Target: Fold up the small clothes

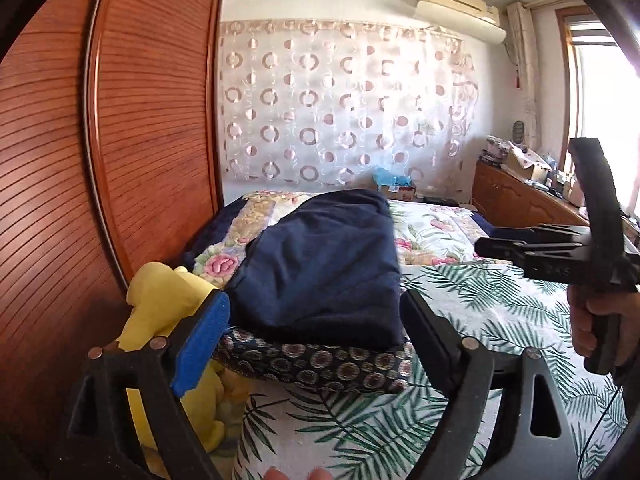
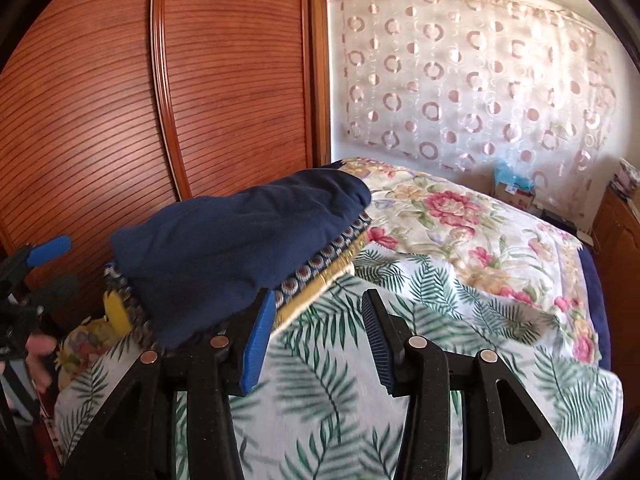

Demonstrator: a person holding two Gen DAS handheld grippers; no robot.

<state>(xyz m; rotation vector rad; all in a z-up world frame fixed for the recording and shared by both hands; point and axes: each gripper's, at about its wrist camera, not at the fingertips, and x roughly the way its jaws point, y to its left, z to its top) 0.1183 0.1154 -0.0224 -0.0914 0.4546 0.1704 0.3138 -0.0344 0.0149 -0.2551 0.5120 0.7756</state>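
While spread wide and gripping nothing, left gripper [image 1: 312, 344] before folded navy garment [image 1: 320, 264]; right gripper [image 2: 316, 340] likewise empty-jawed over palm-leaf sheet [image 2: 320, 400].

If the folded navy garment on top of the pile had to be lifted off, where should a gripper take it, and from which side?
Probably the thick folded near edge of the navy garment, from the front, where it overhangs the patterned cloth below: one finger could slide under the fold, one over. The left gripper, open and empty, already faces that edge. The yellow item crowds the wardrobe side.
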